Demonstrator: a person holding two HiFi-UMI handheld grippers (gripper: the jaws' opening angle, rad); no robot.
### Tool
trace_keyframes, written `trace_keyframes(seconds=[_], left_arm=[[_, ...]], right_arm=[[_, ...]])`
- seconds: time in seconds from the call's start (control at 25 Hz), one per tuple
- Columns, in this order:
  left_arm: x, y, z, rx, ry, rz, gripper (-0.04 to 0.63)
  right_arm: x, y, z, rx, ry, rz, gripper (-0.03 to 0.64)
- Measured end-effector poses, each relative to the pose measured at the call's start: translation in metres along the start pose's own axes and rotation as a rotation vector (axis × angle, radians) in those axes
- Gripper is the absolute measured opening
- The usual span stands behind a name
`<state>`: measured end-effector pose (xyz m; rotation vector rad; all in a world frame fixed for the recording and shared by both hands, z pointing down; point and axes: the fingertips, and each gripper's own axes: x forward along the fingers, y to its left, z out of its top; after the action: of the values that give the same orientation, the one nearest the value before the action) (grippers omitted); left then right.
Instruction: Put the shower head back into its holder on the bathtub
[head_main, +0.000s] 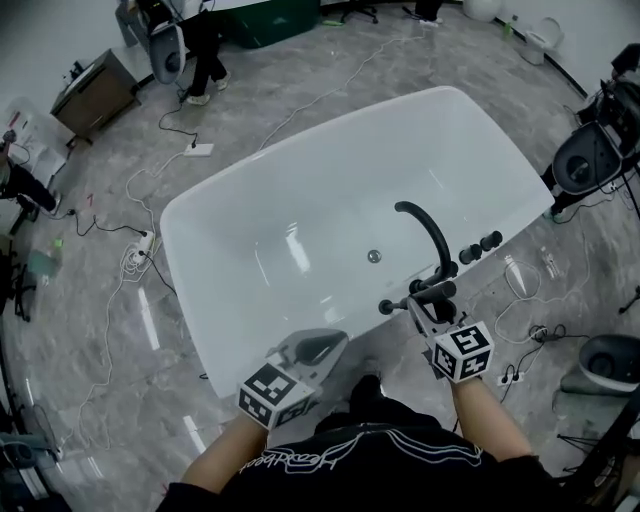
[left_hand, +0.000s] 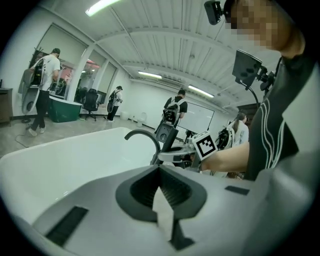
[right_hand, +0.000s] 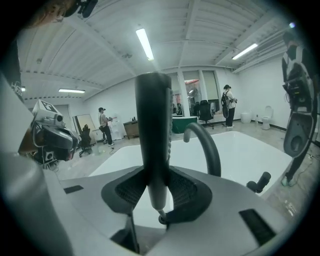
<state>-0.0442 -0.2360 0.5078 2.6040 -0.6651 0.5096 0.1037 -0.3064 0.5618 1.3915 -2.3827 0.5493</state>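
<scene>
**Head view, looking steeply down.** The white bathtub (head_main: 185, 240) lies diagonally on a grey marbled floor (head_main: 330, 70), and you stand at its near end.

**Right gripper.** Your right gripper (head_main: 428, 306) is clamped on the dark shower head (head_main: 396, 304). It holds the shower head over the tub's near right rim, just beside the foot of the black curved spout (head_main: 428, 232). Two black knobs (head_main: 478, 247) sit on the same rim just beyond the spout. In the right gripper view the shower head (right_hand: 154, 145) stands upright between the ribbed pads (right_hand: 186, 190), with its narrow lower tip showing below them. The spout (right_hand: 206, 147) arches close behind it on the right, and one knob (right_hand: 260, 181) shows at lower right. You cannot tell from any view whether the shower head touches its holder.

**Left gripper.** Your left gripper (head_main: 318, 347) has its jaws together on nothing. It hovers at the near rim, apart from the fittings.

**Open room.**
- **Basin:** it lies open to the left of the spout, and only the drain (head_main: 374, 256) marks its floor.
- **Tub's left edge:** white cables (head_main: 130, 260) loop across the floor there.
- **Right edge:** more cables (head_main: 520, 300) and dark equipment (head_main: 590, 160) stand near it.
</scene>
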Motion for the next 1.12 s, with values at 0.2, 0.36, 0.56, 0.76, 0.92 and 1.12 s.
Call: trace_keyframes(seconds=[0.2, 0.36, 0.56, 0.76, 0.92, 1.12], left_arm=[[-0.007, 0.0, -0.005, 0.027, 0.019, 0.01, 0.003], [-0.007, 0.001, -0.01, 0.018, 0.025, 0.02, 0.003], [-0.009, 0.005, -0.02, -0.034, 0.03, 0.027, 0.003], [-0.011, 0.007, -0.028, -0.047, 0.036, 0.033, 0.003], [-0.017, 0.012, -0.04, -0.065, 0.051, 0.047, 0.003], [-0.021, 0.019, -0.046, -0.079, 0.053, 0.061, 0.003]], right_arm=[[0.027, -0.001, -0.018, -0.032, 0.028, 0.003, 0.135], [0.044, -0.003, -0.039, -0.045, 0.061, 0.013, 0.135], [0.062, -0.01, -0.071, -0.044, 0.122, -0.006, 0.135], [0.08, -0.013, -0.107, -0.031, 0.197, 0.0, 0.135], [0.091, -0.013, -0.125, -0.029, 0.237, -0.011, 0.135], [0.102, -0.008, -0.141, -0.061, 0.285, -0.011, 0.135]])
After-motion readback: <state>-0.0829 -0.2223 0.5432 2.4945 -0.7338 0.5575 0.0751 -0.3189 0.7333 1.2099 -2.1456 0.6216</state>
